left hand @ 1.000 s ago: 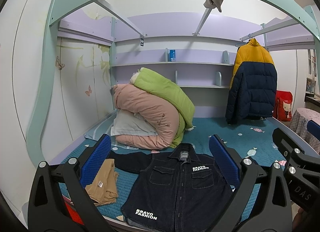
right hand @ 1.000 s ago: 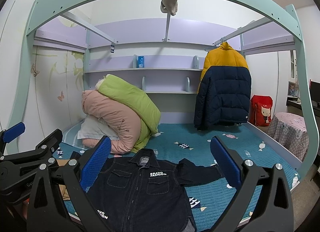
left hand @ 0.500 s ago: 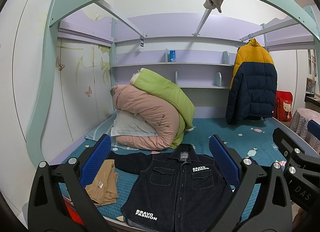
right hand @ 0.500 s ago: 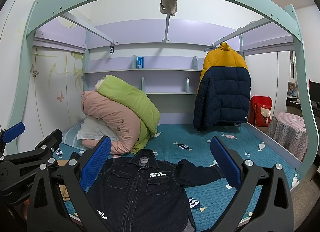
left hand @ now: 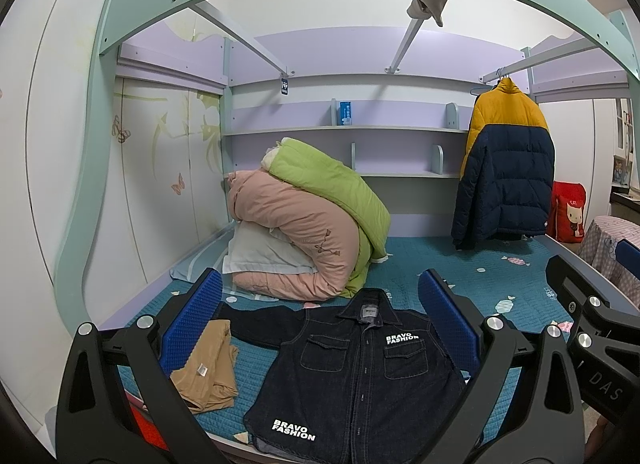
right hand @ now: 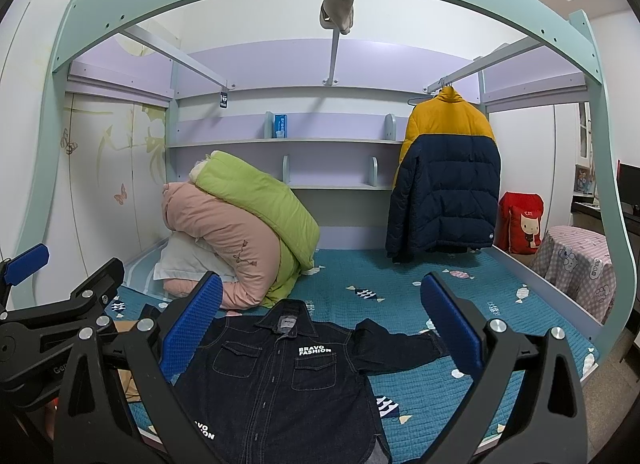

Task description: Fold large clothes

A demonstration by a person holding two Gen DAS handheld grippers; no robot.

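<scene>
My left gripper (left hand: 320, 304) spread wide, holding nothing | my right gripper (right hand: 322, 306) likewise | dark denim jacket (left hand: 360, 368) flat, buttoned, lower centre on teal bedspread (right hand: 460, 276).

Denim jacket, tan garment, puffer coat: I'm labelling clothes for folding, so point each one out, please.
Denim jacket (left hand: 360, 376), left wrist view, front panel below the chest pockets.
Tan garment (left hand: 210, 368), left wrist view, middle of the folded cloth.
Puffer coat (right hand: 448, 192), right wrist view, navy lower body.

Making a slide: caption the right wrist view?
Open right gripper poised above a dark denim jacket spread flat on the bed.
</scene>
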